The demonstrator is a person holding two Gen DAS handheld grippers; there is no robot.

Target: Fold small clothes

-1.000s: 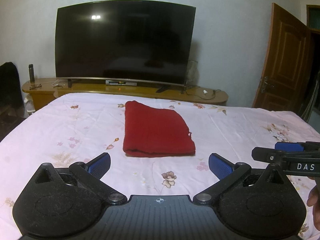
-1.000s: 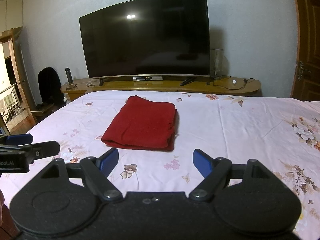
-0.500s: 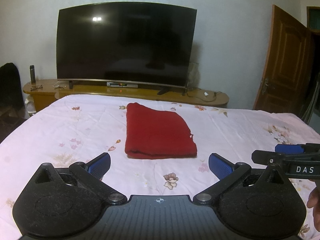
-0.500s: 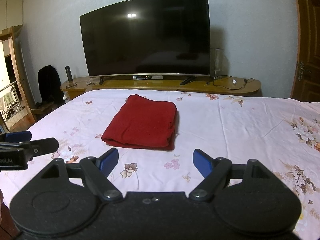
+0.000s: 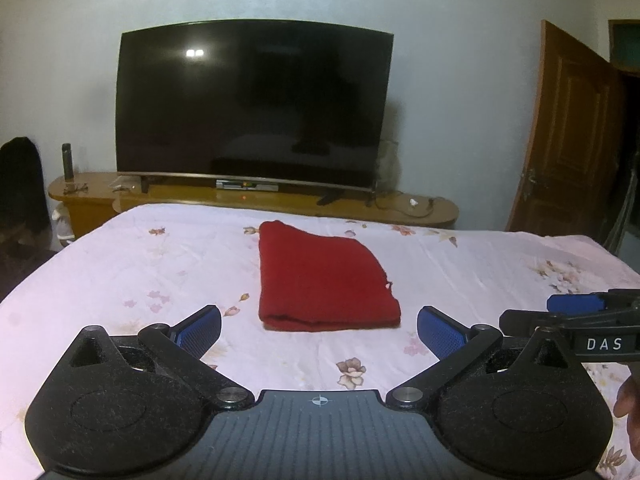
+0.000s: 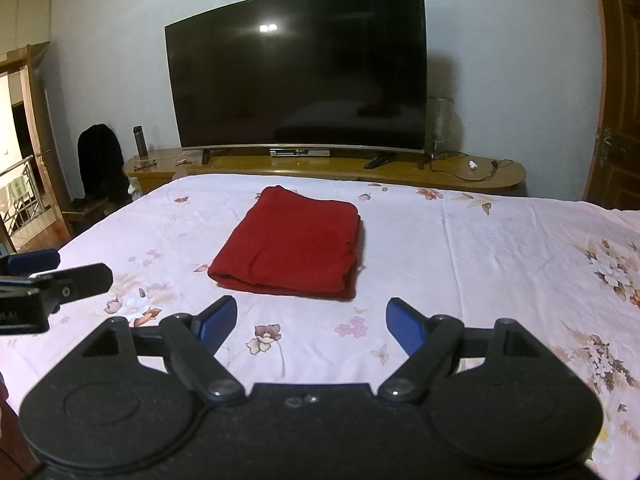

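- The red garment (image 5: 324, 280) is seen folded flat (a neat rectangle) on the floral bedsheet (image 5: 132, 264).
- The left gripper (image 5: 318, 326) and right gripper (image 6: 310, 320) are held short of it — jaws spread, nothing grasped.
- A television (image 6: 296, 76) is set beyond.

Illumination: dim indoor light with a cool cast in both views. Source: overhead, out of frame; it shows as a small white glare spot on the dark television screen (image 5: 195, 53), repeated in the right wrist view (image 6: 268, 28). Shadows: soft, with a grey one on the wall (image 6: 452, 76) right of the screen and a thin one beneath the folded red cloth (image 6: 288, 246). Distortion: strong fisheye bowing of the screen and the door (image 5: 568, 136), with dark vignetted corners. Sharpness: moderate, grainy, softer toward the edges.
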